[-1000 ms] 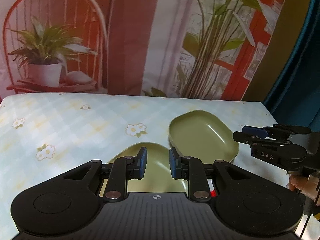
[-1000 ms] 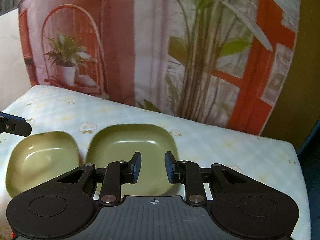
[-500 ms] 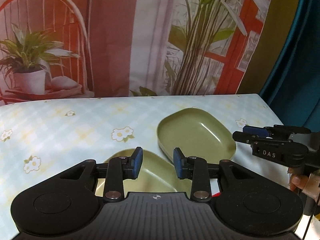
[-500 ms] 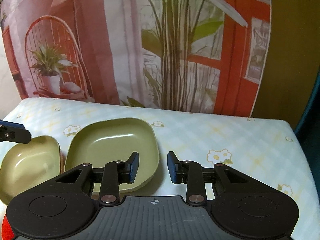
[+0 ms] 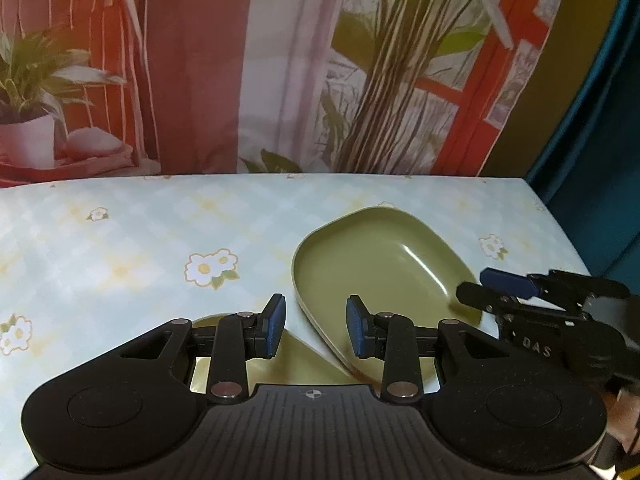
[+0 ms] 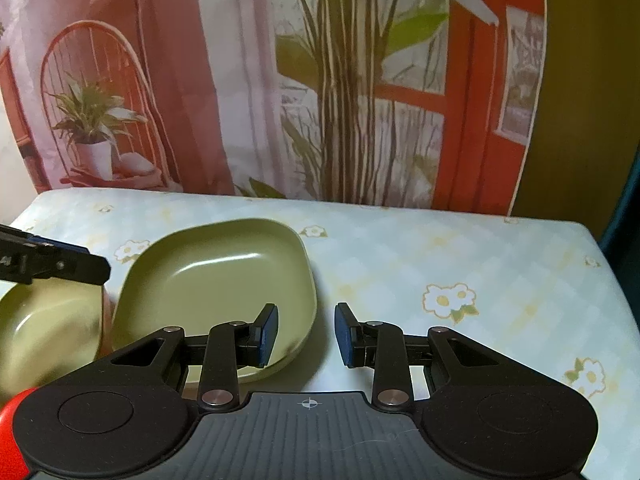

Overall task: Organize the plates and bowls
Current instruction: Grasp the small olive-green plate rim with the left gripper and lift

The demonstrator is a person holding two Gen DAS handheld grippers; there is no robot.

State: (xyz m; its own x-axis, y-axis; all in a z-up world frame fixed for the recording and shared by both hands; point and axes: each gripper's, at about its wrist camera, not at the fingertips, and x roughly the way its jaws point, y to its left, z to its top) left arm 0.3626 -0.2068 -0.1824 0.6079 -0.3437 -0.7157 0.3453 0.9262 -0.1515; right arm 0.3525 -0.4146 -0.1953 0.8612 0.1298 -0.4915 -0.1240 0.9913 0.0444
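- Two olive-green, glossy, rounded-square dishes side by side on a table under a pale blue checked cloth (image 6: 440,248) printed with white daisies.
- Larger, deeper olive-green bowl (image 5: 376,264) toward the middle of the cloth, upright, empty.
- Second olive-green dish (image 6: 44,328) just beside it on its left as seen from the right wrist; touching or narrowly apart, hard to tell.
- Left gripper (image 5: 316,330), black with blue pads: jaws narrowly parted, nothing between them, poised over the gap between the two dishes, the second dish's rim below the left finger.
- Right gripper (image 6: 306,334), same build: jaws narrowly parted, holding nothing; left pad over the near right corner of the bowl, right pad over bare cloth.
- Behind the table, a printed backdrop (image 6: 248,92) with a potted plant, tall stems and a red window frame.
- Sliver of something red (image 6: 12,412) at the lower left edge of the right wrist view; unidentifiable.
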